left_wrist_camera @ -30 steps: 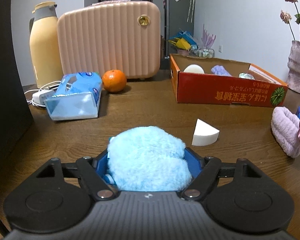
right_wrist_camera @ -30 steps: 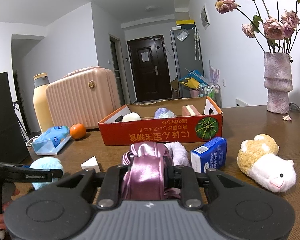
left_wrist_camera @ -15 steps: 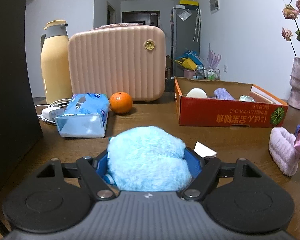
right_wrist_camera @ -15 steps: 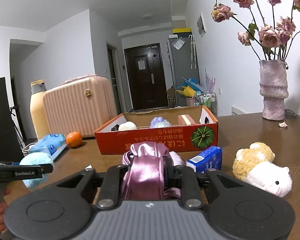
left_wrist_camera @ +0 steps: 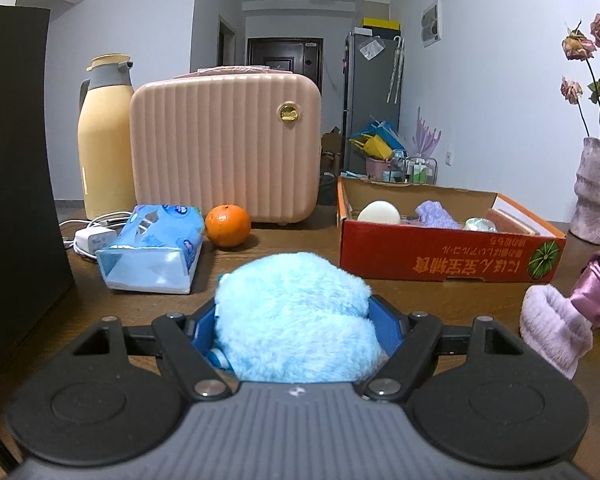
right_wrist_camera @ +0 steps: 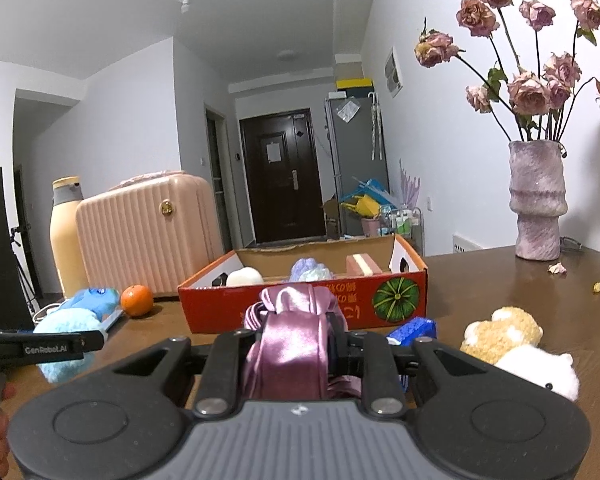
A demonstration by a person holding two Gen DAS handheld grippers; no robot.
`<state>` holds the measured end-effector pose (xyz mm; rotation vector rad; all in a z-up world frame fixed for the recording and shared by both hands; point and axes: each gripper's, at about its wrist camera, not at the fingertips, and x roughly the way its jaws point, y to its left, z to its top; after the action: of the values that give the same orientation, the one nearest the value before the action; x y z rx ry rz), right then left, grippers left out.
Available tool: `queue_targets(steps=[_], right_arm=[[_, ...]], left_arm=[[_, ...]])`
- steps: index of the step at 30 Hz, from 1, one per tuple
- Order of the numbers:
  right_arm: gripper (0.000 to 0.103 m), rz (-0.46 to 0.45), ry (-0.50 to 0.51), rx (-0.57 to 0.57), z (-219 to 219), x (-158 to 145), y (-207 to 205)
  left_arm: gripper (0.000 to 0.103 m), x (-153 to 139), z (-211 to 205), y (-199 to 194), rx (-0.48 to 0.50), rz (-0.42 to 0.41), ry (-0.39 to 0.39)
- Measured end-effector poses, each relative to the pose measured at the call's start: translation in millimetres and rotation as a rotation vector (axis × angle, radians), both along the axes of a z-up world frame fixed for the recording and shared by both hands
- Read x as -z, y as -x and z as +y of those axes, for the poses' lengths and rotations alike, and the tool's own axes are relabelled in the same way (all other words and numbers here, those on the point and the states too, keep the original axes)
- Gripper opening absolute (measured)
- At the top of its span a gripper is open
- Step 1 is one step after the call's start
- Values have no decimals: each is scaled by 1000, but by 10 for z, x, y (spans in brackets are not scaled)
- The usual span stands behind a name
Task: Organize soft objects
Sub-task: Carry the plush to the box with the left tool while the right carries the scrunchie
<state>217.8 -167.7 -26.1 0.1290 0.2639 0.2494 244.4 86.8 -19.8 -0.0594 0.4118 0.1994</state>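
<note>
A blue fluffy puff [left_wrist_camera: 296,316] is gripped by the left gripper [left_wrist_camera: 296,320]. A pink satin cloth [right_wrist_camera: 288,340] is clamped in the right gripper [right_wrist_camera: 296,344].

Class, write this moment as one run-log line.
left gripper: shut on blue plush | right gripper: shut on pink satin cloth | red box: ahead

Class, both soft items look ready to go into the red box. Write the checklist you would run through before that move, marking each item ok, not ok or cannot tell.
1. Left hand-held gripper clamps the blue fluffy puff: ok.
2. Right hand-held gripper shut on the pink satin scrunchie: ok.
3. Red box open on top: ok.
4. Free space inside the box: ok, bare floor shows.
5. Path clear of the orange: ok.
6. Puff's underside clear of the table: cannot tell.
</note>
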Motion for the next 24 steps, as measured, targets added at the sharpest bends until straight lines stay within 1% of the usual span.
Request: queue_targets(steps=[8,24], right_arm=[[22,-37,4,19,20,-14,-69],[22,-113,49,55,97,-33,-309]], left_arm=[[77,-49,-156,-111,8,-28,3],[77,-139,-505,-453,35,-74,8]])
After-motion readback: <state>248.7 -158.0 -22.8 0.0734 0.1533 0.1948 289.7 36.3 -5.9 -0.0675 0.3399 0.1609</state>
